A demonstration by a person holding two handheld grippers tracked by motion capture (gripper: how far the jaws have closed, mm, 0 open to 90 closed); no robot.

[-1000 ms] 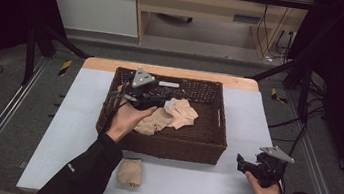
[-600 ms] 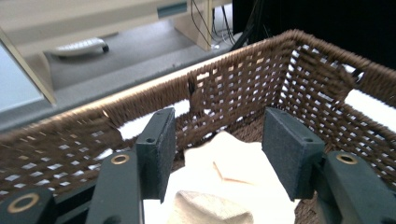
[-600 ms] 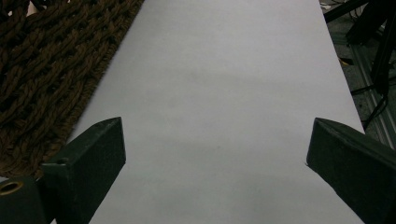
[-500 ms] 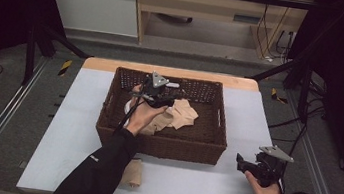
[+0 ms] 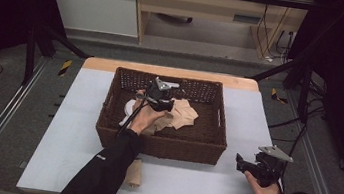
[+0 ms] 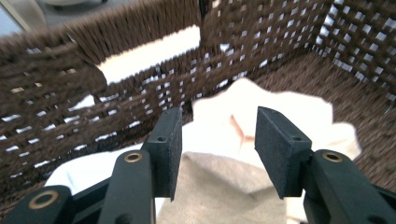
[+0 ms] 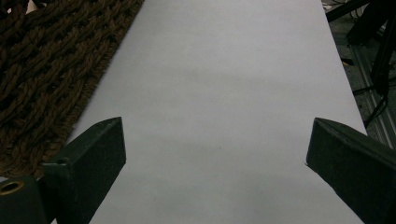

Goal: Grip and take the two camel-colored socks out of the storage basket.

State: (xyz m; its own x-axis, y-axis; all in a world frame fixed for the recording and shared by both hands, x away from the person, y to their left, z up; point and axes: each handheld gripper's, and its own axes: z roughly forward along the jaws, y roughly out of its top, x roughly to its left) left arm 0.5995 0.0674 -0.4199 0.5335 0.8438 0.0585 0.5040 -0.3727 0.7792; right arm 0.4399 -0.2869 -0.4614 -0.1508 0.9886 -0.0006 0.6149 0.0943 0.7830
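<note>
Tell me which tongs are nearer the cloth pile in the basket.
Left. The left tongs are inside the basket, right over the cloth pile. The right tongs rest outside it on the table, by its near right corner.

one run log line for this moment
left gripper: open, closing over beige cloth in brown wicker basket | right gripper: open above white table

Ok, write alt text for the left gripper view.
The left tool hangs inside a dark woven basket, its two black jaws apart above a pile of beige and white cloths, pressing on nothing. The jaws have just been closing.
</note>
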